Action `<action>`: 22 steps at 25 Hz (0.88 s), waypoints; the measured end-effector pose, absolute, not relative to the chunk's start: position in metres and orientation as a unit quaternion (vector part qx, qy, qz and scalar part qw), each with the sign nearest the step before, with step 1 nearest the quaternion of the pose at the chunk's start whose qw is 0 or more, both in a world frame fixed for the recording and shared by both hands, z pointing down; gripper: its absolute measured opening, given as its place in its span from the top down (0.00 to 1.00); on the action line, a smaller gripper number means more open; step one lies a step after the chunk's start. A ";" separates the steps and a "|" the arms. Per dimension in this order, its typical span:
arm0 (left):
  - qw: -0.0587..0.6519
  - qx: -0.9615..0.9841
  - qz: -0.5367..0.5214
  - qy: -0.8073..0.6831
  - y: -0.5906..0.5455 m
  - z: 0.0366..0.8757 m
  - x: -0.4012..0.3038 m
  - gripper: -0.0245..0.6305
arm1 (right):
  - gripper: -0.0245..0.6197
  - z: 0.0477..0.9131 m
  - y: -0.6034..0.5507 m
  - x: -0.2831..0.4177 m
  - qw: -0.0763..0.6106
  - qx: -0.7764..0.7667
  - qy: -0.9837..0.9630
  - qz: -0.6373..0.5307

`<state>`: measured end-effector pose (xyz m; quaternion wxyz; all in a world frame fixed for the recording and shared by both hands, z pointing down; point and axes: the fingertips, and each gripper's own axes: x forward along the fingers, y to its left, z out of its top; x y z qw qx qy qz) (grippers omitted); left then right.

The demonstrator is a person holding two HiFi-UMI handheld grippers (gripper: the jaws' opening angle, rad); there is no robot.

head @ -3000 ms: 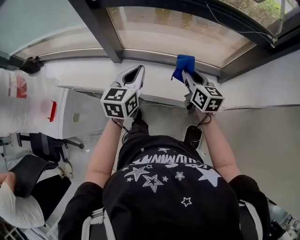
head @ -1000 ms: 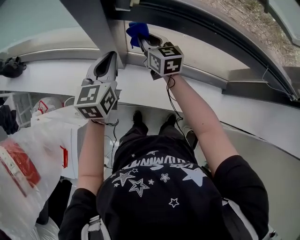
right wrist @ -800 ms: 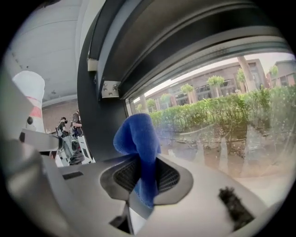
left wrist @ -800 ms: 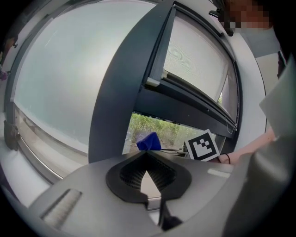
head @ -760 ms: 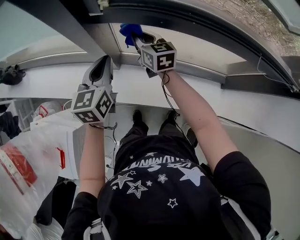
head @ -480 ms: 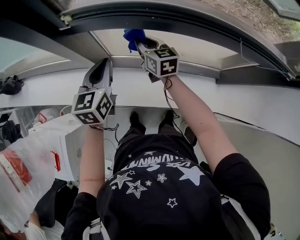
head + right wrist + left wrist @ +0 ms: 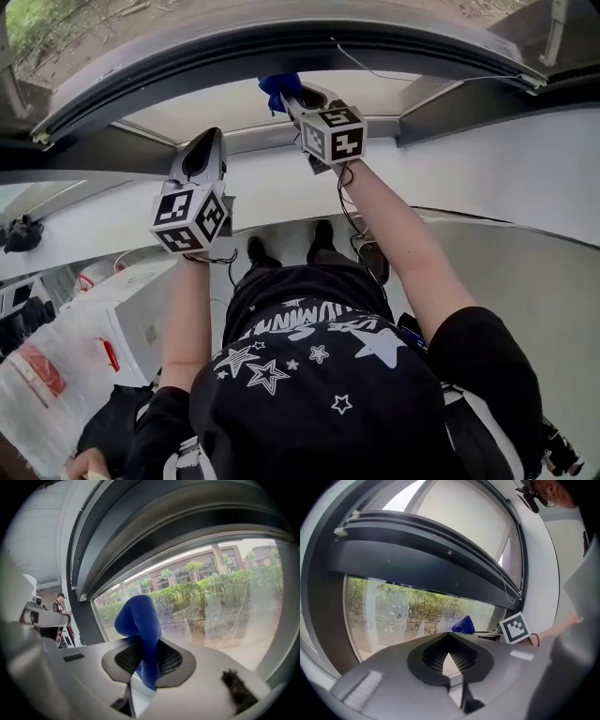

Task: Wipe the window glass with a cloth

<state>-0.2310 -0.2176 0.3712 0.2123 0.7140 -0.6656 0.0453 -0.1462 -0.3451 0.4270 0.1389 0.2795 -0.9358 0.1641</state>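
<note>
A blue cloth (image 7: 277,86) is clamped in my right gripper (image 7: 289,96), held up high at the lower part of the window glass (image 7: 216,105). In the right gripper view the cloth (image 7: 139,620) stands up between the shut jaws of that gripper (image 7: 146,660), its top fold close to the glass (image 7: 215,602); I cannot tell whether it touches. My left gripper (image 7: 210,136) is raised beside it, to the left and lower, jaws shut with nothing in them. From the left gripper (image 7: 449,637), the cloth (image 7: 464,625) shows ahead to the right against the glass (image 7: 389,616).
A dark curved window frame (image 7: 281,42) runs above the glass, with a white wall band (image 7: 469,178) below it. A white cabinet (image 7: 131,305) and a white plastic bag (image 7: 37,384) are at lower left. Another person (image 7: 59,603) stands far off indoors.
The right gripper has lifted the blue cloth from sill level up against the window. The left gripper rose alongside it. Lately both hold nearly still while the head view swings.
</note>
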 end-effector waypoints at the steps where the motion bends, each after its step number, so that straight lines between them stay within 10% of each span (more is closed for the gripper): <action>1: 0.213 0.718 0.047 -0.661 -0.224 0.371 -0.220 0.95 | 0.85 0.428 -0.351 -0.131 0.139 0.288 -0.933 0.166; 22: 0.192 0.764 0.084 -0.611 -0.292 0.361 -0.071 0.95 | 0.85 0.437 -0.457 0.136 0.083 0.480 -0.845 0.223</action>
